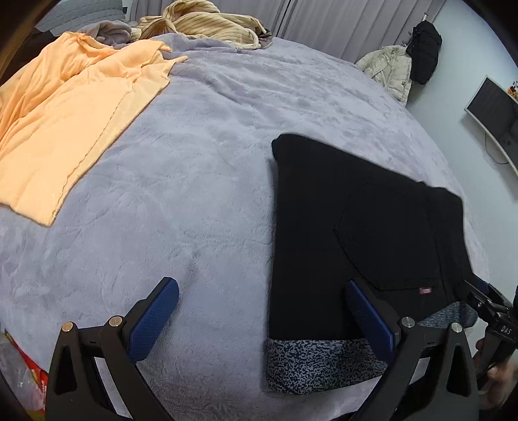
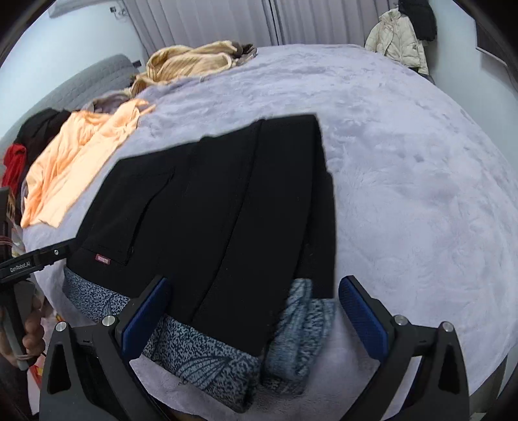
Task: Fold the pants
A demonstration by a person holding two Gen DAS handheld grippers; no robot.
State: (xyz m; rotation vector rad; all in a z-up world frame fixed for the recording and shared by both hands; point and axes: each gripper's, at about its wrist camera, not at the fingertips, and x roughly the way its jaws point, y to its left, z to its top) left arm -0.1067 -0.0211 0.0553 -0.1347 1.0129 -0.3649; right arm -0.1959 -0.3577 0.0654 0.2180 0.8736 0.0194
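Black pants lie folded lengthwise on the grey fleece bed, with a speckled grey lining showing at the near end. My left gripper is open and empty, just above the bed, its right finger over the pants' near edge. In the right wrist view the pants fill the centre, with the speckled lining near me. My right gripper is open and straddles the pants' near end. The left gripper also shows at the left edge of that view.
An orange garment lies spread on the bed's left side. A striped beige garment is bunched at the far edge. Jackets hang by the right wall, near a monitor. A red package sits at the lower left.
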